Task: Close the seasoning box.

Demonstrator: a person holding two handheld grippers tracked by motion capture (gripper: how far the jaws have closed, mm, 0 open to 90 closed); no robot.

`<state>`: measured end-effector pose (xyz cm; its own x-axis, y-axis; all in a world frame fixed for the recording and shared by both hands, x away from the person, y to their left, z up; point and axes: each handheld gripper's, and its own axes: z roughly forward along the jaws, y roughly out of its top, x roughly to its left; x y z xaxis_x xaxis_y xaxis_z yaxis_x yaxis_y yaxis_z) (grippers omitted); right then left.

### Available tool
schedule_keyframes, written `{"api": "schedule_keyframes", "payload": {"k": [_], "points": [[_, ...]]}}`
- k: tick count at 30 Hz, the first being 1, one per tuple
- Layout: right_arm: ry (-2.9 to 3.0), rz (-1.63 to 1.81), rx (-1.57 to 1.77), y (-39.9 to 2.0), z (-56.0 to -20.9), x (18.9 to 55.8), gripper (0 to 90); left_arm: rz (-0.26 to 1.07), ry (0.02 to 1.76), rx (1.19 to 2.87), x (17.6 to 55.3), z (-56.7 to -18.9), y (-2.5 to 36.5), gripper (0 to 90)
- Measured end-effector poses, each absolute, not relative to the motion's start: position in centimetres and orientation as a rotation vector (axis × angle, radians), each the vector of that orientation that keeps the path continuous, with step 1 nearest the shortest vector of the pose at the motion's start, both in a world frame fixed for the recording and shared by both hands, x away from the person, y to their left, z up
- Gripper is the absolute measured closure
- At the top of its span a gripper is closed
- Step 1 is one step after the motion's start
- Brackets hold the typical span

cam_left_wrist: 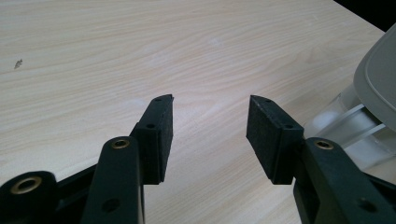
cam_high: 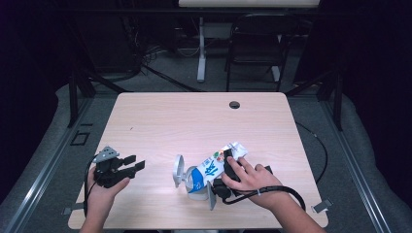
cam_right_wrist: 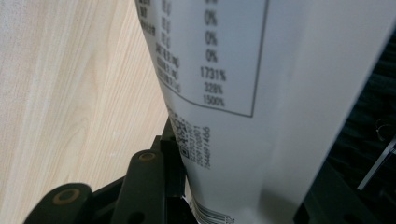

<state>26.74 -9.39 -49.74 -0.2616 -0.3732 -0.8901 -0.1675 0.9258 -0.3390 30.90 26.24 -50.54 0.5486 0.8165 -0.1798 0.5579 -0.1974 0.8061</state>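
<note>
Low in the centre of the high view, the white-and-blue printed paperboard carton (cam_high: pixel 214 170), judged light and crushable, is clamped mid-body by the right gripper (cam_high: pixel 228 167); the left gripper (cam_high: pixel 132 166) is held apart.

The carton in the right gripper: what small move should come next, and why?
Probably lift the carton slightly. The right gripper is shut on it while its base sits in a grey holder; the left gripper stands open over the bare table.

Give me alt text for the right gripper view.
A white carton with a printed nutrition table sits between the right gripper's black jaws, close to the camera. Pale wood table runs along the left.
</note>
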Motion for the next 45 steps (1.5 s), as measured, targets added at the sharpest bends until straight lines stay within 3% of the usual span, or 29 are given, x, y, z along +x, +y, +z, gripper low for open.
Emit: {"api": "schedule_keyframes", "payload": {"k": [45], "points": [[1.827, -0.210, -0.410, -9.29, -49.64, 26.68, 67.3, 0.356, 1.130, 1.881, 30.97, -50.69, 26.45, 51.6]]}}
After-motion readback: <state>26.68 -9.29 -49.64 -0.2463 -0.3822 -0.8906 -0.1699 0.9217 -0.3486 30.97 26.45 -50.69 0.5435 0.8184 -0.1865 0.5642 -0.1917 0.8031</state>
